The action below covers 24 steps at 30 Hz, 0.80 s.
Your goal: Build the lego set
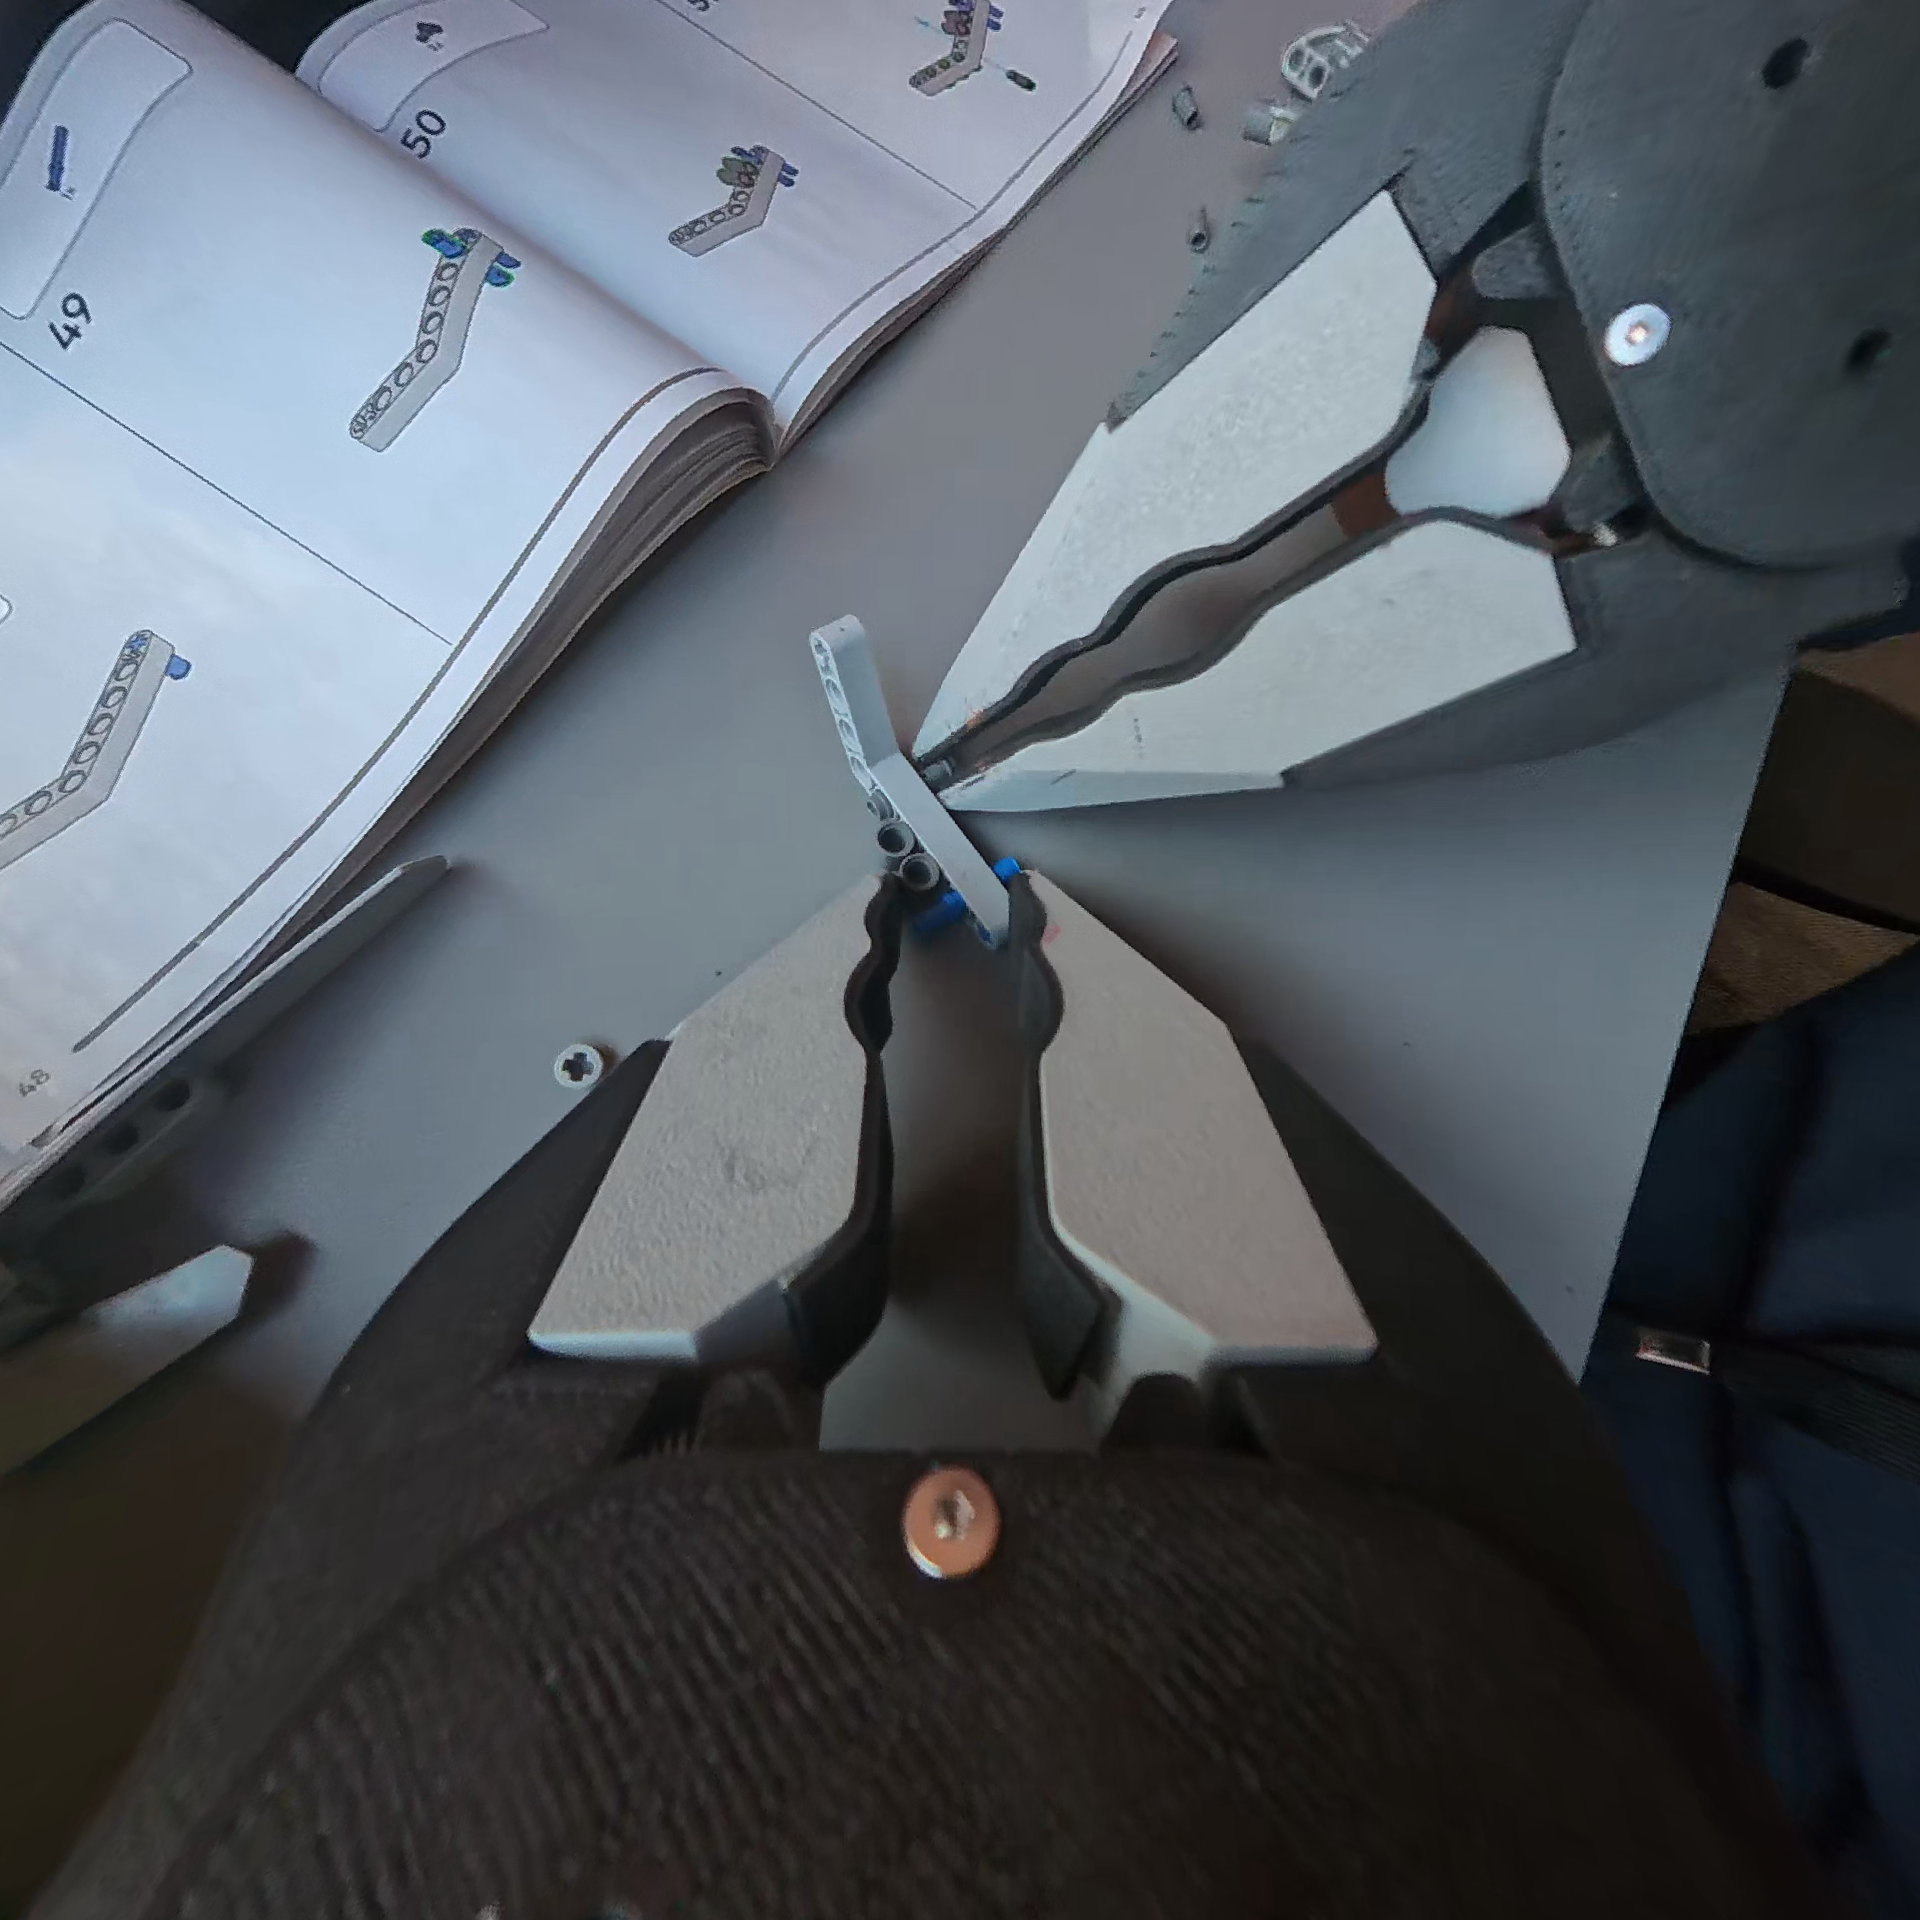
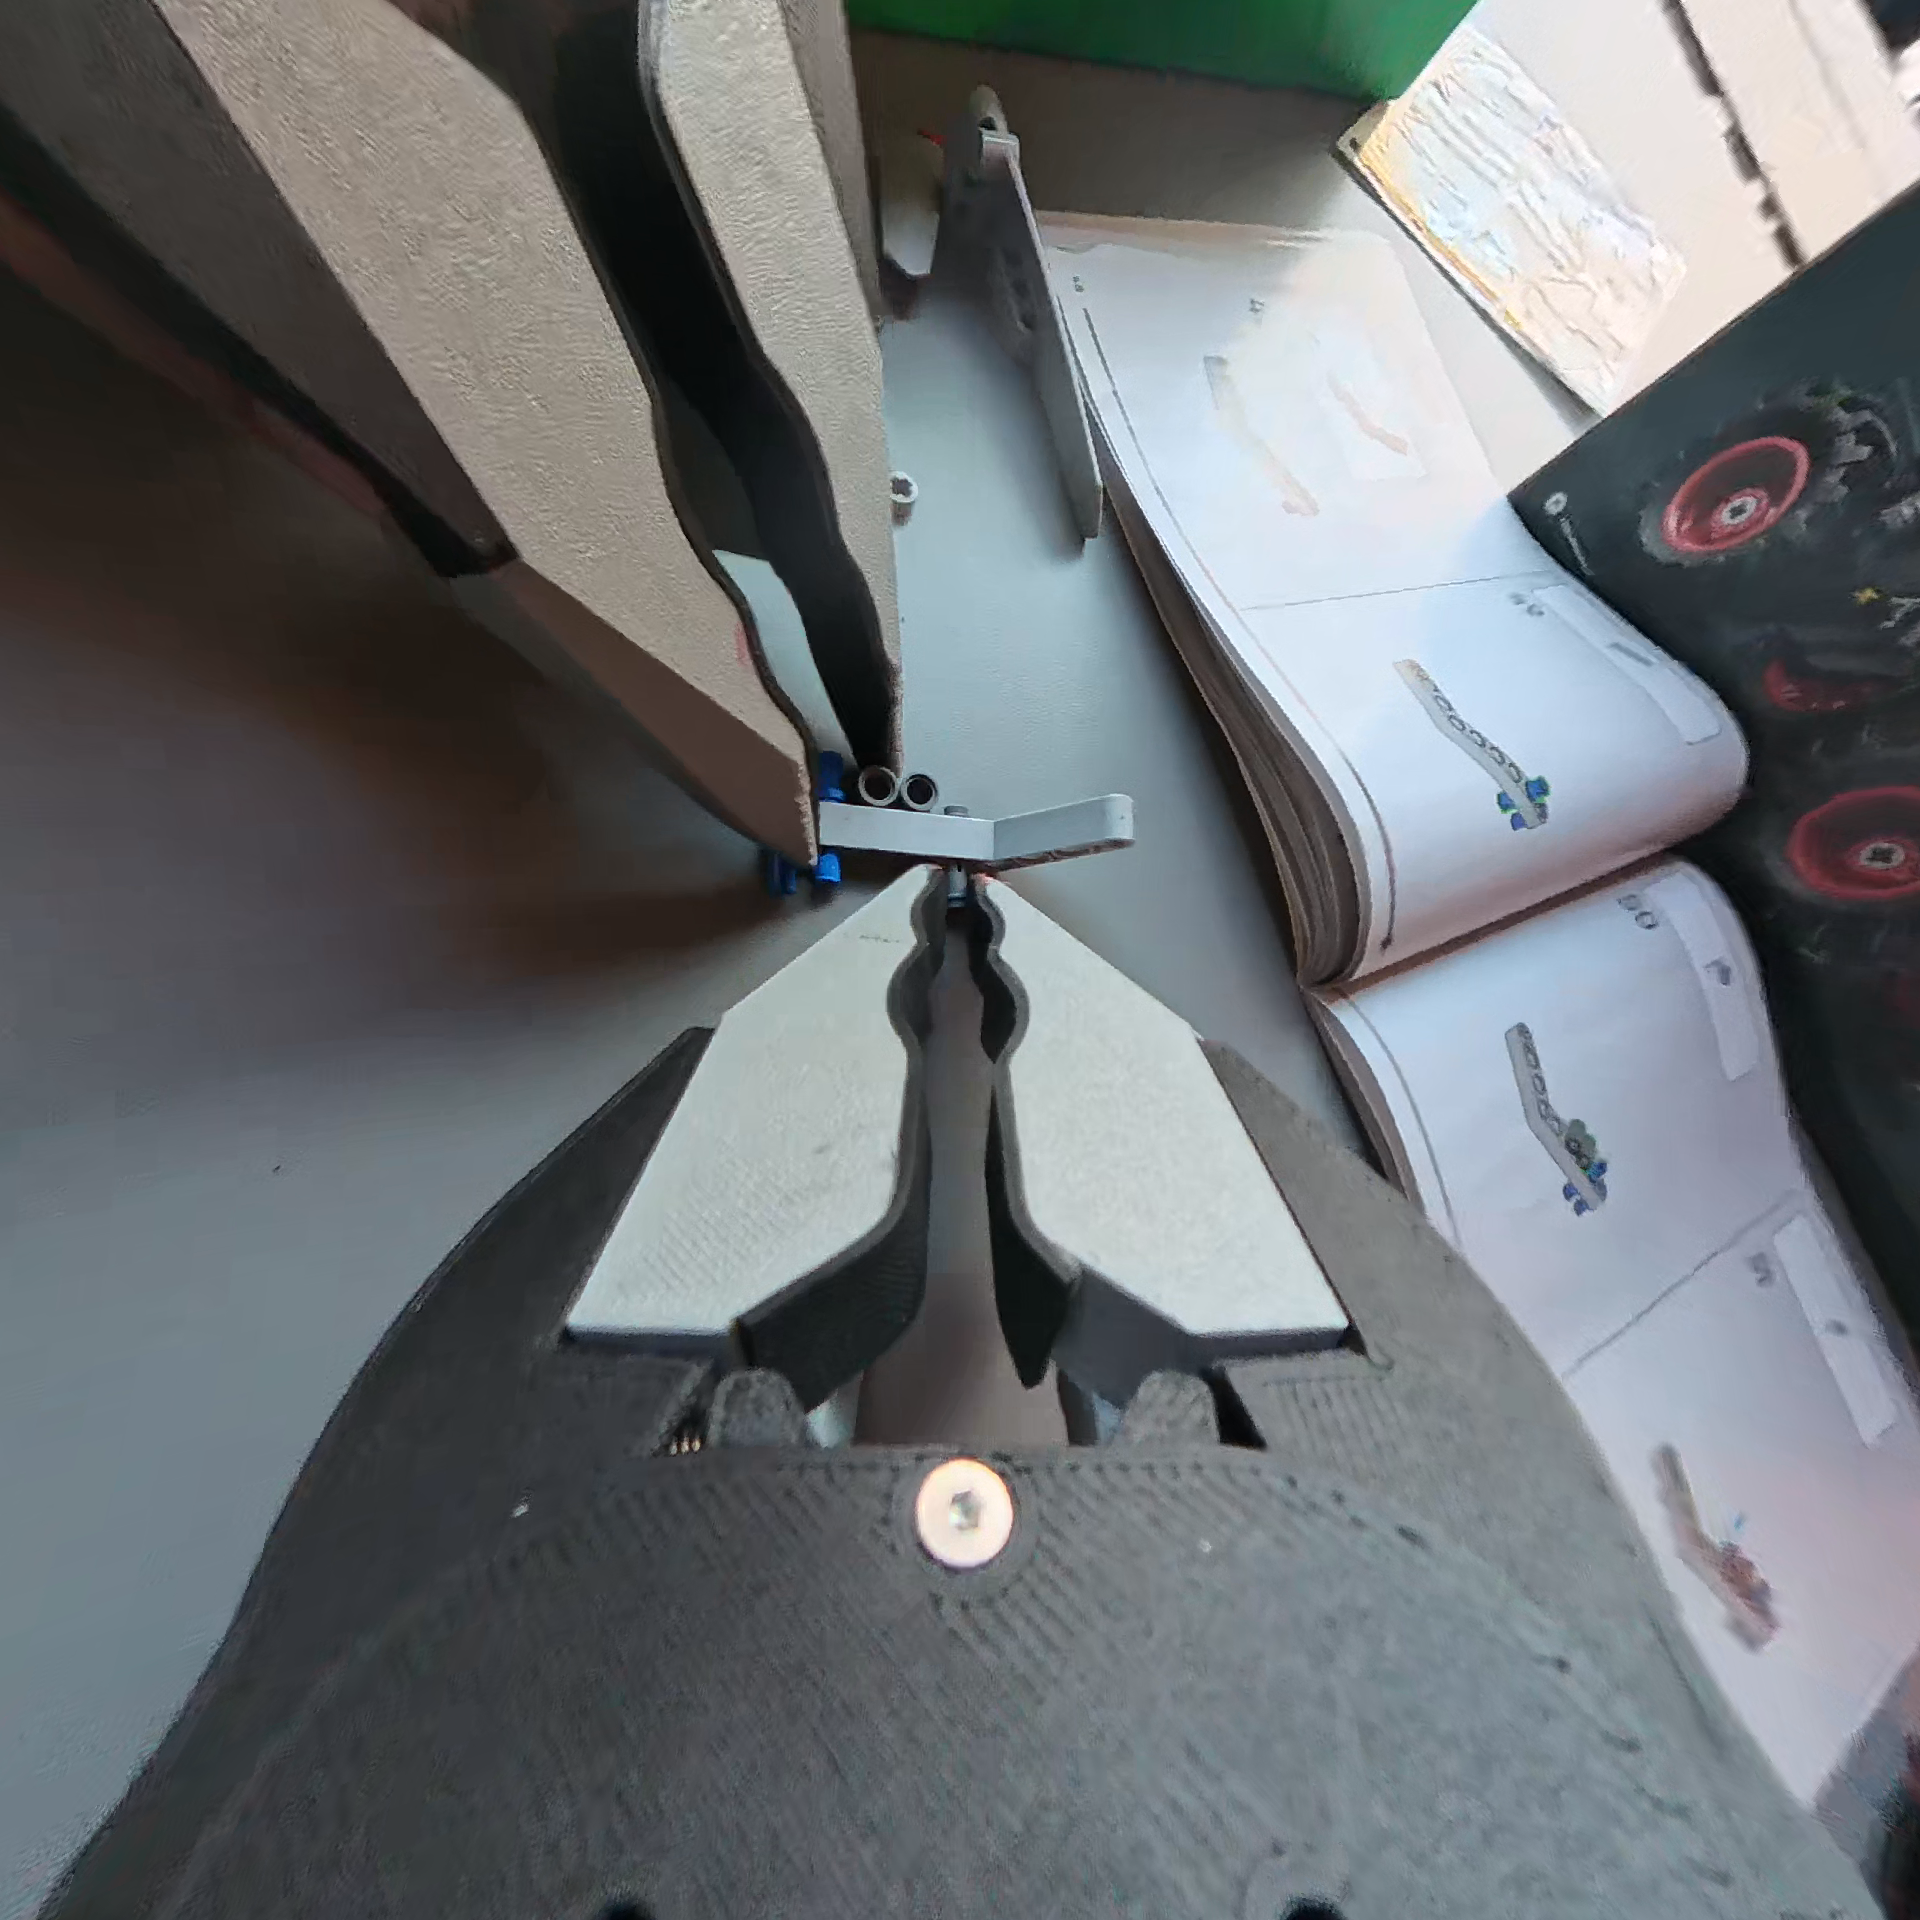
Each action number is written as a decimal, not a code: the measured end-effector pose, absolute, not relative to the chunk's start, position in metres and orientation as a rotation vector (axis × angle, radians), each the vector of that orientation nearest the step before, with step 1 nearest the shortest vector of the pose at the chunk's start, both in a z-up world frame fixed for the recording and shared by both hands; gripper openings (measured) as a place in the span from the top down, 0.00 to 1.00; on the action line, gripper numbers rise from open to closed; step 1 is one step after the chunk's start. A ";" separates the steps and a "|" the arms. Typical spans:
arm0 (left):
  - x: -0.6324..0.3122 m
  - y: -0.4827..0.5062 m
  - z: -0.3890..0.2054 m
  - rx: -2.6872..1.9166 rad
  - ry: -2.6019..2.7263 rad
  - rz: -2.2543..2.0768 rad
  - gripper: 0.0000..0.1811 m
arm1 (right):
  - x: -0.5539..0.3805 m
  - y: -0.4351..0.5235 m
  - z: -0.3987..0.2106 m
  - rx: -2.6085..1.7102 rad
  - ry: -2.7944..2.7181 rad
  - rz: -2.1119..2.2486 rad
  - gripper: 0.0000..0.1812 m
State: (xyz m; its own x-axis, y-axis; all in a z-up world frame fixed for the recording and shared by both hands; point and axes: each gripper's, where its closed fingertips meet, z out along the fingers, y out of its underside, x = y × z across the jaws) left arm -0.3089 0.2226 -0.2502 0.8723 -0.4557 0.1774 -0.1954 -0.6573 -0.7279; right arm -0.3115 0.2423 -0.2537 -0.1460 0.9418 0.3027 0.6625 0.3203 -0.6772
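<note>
A light grey bent lego beam (image 1: 902,790) with blue pins (image 1: 940,916) and two grey bushes (image 1: 902,854) at one end is held above the grey table. My left gripper (image 1: 954,896) is shut on the beam's pinned end. My right gripper (image 1: 935,767) comes in from the upper right, shut on a small dark grey pin (image 1: 938,771) pressed against the beam's side. In the right wrist view my right gripper (image 2: 956,891) pinches that pin (image 2: 954,885) at the middle of the beam (image 2: 977,826), and the left gripper (image 2: 847,774) holds the beam's left end by the blue pins (image 2: 826,868).
An open instruction booklet (image 1: 312,436) lies at the left, also in the right wrist view (image 2: 1455,727). A long grey beam (image 1: 187,1081) lies by its edge; a small grey bush (image 1: 582,1065) sits on the table (image 1: 1351,987). Small loose parts (image 1: 1262,120) lie far back. A dark box (image 2: 1766,571) lies at the right. Both grippers' tips are close together, under 4 cm apart. My left gripper's tips are some 6 cm from the small grey bush (image 1: 582,1065).
</note>
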 end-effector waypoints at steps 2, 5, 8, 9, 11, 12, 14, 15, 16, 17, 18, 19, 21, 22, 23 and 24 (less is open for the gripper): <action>-0.310 0.224 -0.250 -2.295 0.444 -0.474 0.91 | -0.312 0.243 -0.254 -1.497 -1.876 0.627 0.99; -0.311 0.224 -0.250 -2.298 0.432 -0.494 0.91 | -0.310 0.244 -0.253 -1.581 -1.863 0.727 0.99; -0.311 0.224 -0.250 -2.300 0.426 -0.509 0.91 | -0.309 0.245 -0.254 -1.565 -1.864 0.698 0.99; -0.311 0.224 -0.250 -2.300 0.425 -0.510 0.91 | -0.309 0.245 -0.254 -1.550 -1.865 0.678 0.99; -0.311 0.225 -0.250 -2.299 0.428 -0.504 0.91 | -0.309 0.243 -0.254 -1.526 -1.868 0.649 0.99; -0.311 0.225 -0.250 -2.299 0.428 -0.503 0.91 | -0.309 0.243 -0.253 -1.520 -1.866 0.640 0.99; -0.311 0.225 -0.250 -2.299 0.426 -0.506 0.91 | -0.309 0.243 -0.253 -1.517 -1.863 0.634 0.99; -0.311 0.225 -0.250 -2.299 0.425 -0.509 0.91 | -0.308 0.243 -0.253 -1.519 -1.859 0.636 0.97; -0.311 0.225 -0.250 -2.300 0.424 -0.511 0.91 | -0.308 0.243 -0.252 -1.519 -1.858 0.642 0.95; -0.311 0.225 -0.250 -2.300 0.423 -0.512 0.91 | -0.308 0.243 -0.252 -1.517 -1.857 0.651 0.93; -0.311 0.225 -0.250 -2.300 0.423 -0.514 0.91 | -0.307 0.243 -0.252 -1.515 -1.857 0.658 0.92; -0.311 0.225 -0.250 -2.300 0.422 -0.515 0.91 | -0.307 0.243 -0.251 -1.517 -1.854 0.663 0.93; -0.311 0.225 -0.250 -2.300 0.422 -0.515 0.91 | -0.307 0.242 -0.253 -1.526 -1.865 0.672 0.95; -0.311 0.225 -0.250 -2.300 0.422 -0.515 0.91 | -0.306 0.242 -0.253 -1.528 -1.866 0.673 0.95; -0.311 0.225 -0.250 -2.300 0.422 -0.515 0.91 | -0.306 0.242 -0.252 -1.525 -1.864 0.676 0.95; -0.311 0.225 -0.250 -2.300 0.422 -0.515 0.91 | -0.306 0.240 -0.251 -1.518 -1.865 0.687 0.94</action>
